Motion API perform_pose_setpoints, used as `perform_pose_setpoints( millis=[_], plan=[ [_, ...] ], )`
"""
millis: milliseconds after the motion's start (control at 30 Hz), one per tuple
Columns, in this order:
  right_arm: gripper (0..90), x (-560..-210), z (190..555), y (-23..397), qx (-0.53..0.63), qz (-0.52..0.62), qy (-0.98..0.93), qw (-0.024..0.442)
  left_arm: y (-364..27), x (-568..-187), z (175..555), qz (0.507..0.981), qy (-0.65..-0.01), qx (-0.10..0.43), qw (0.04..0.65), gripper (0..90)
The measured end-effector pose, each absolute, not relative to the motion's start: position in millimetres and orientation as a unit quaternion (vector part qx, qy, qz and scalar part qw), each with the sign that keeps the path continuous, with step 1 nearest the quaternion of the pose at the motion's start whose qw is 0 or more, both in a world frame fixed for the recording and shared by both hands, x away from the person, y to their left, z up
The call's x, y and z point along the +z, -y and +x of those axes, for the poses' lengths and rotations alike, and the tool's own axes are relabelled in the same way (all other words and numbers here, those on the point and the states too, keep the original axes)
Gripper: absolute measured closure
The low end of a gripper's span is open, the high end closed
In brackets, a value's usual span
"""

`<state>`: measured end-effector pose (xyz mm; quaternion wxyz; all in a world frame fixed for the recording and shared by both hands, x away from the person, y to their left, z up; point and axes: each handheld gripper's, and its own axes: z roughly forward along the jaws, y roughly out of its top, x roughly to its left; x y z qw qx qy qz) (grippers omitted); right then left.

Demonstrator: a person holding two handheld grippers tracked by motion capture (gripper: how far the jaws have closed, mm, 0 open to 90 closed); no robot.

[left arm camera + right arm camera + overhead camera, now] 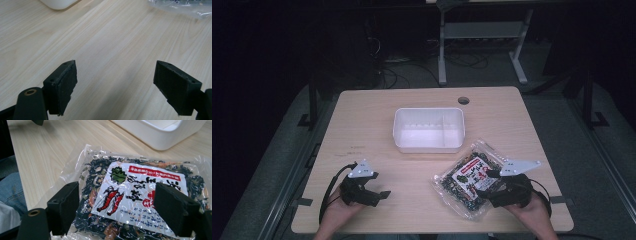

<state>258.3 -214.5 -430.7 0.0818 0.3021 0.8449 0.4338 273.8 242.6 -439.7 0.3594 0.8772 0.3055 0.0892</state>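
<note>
Bare table [377,145] left; white bin [428,129] and packet [468,179] block centre-right

Packet [470,179] before tub [429,129] (slightly right), on table [377,110]

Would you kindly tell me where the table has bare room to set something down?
The table is bare left of the tub, behind it, and between the left gripper and the packet. It is crowded at the front right, where the right gripper hovers over the packet.
</note>
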Motion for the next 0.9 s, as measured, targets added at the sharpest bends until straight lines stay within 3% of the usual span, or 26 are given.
perform_pose_setpoints(
  millis=[367,600,900],
  plan=[
    [20.6,-424.3,260.5,225.8,0.427,0.325,-0.838,0.094,-227.4,-434.8,272.3,0.886,-0.281,0.079,0.361,29.7],
    [21.1,-420.5,262.6,241.8,0.427,0.35,-0.827,0.107,-196.0,-424.0,274.1,0.895,-0.243,0.066,0.368,34.4],
    [22.7,-415.3,262.4,254.3,0.43,0.365,-0.818,0.118,-158.2,-419.0,282.5,0.905,-0.21,0.042,0.367,47.0]
  ],
)
